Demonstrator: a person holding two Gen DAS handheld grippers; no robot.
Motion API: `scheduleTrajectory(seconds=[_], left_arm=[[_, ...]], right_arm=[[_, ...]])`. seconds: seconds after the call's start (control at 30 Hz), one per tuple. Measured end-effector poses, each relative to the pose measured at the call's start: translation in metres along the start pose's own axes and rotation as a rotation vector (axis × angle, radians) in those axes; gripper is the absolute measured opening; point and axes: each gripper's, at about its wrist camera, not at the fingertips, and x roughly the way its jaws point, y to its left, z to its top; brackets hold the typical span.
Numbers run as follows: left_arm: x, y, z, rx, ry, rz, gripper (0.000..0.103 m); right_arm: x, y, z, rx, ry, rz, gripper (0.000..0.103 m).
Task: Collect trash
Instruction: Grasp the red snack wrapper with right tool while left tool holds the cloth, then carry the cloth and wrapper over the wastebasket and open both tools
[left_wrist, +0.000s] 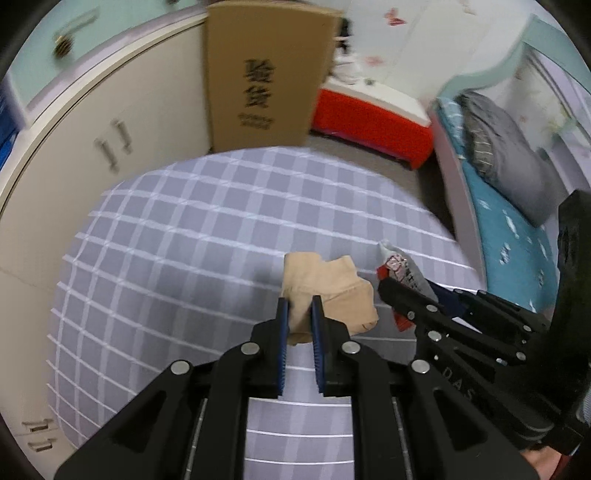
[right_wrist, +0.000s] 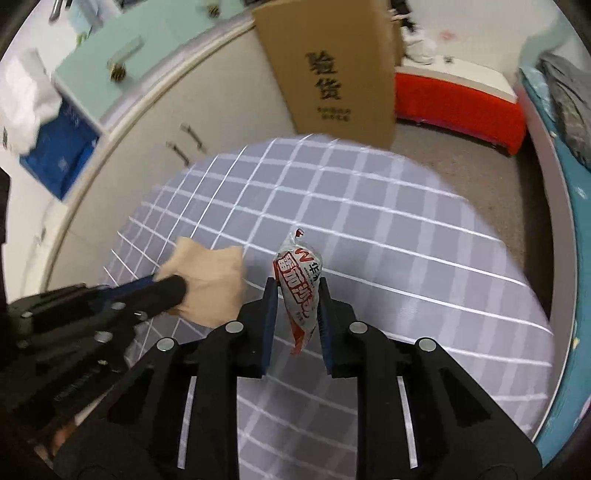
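**Left wrist view: both grippers holding trash above a checked cloth**

Left wrist view, nearest first: left gripper (left_wrist: 300, 308), blue pads closed on a crumpled tan paper scrap (left_wrist: 328, 291), held just above the grey checked cloth (left_wrist: 184, 236). Just beside it to the right, right gripper (left_wrist: 388, 286), reaching in at a slant, closed on a white and red snack wrapper (left_wrist: 400, 271).

Right wrist view: same wrapper (right_wrist: 301, 280) upright between the narrowed fingers, its lower end hanging below them; tan scrap (right_wrist: 210, 277) clamped by the left gripper (right_wrist: 173, 288) on the left.

Further out: tall cardboard box (left_wrist: 264, 74) with black printed characters at the far edge of the cloth, against cream cabinets (left_wrist: 110, 147); red bench (left_wrist: 373, 122) beyond; bed with teal sheet (left_wrist: 517, 236) on the right.

Step in hand, by judgement: both pieces picked up, drop-off not yet done. Next move: carrying both to a bin, perhaps the cardboard box, though no bin clearly in view; firm grip needed on the thin wrapper, then release directly over the opening.
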Motion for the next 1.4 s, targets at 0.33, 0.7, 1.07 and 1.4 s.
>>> scheduleTrajectory(seconds=[0.33, 0.7, 1.07, 1.4], left_arm=[[-0.040, -0.171, -0.021, 0.148, -0.074, -0.103, 0.012], [-0.064, -0.338, -0.060, 0.315, -0.115, -0.177, 0.012], [-0.053, -0.425, -0.069, 0.415, -0.095, -0.202, 0.012], [-0.035, -0.454, -0.055, 0.419, -0.080, -0.181, 0.043]], right_arm=[[-0.156, -0.116, -0.038, 0.111, -0.163, -0.081, 0.021], [-0.265, -0.223, -0.093, 0.237, -0.281, -0.158, 0.021], [-0.312, -0.297, -0.130, 0.358, -0.351, -0.187, 0.021], [-0.320, -0.335, -0.135, 0.430, -0.374, -0.189, 0.021]])
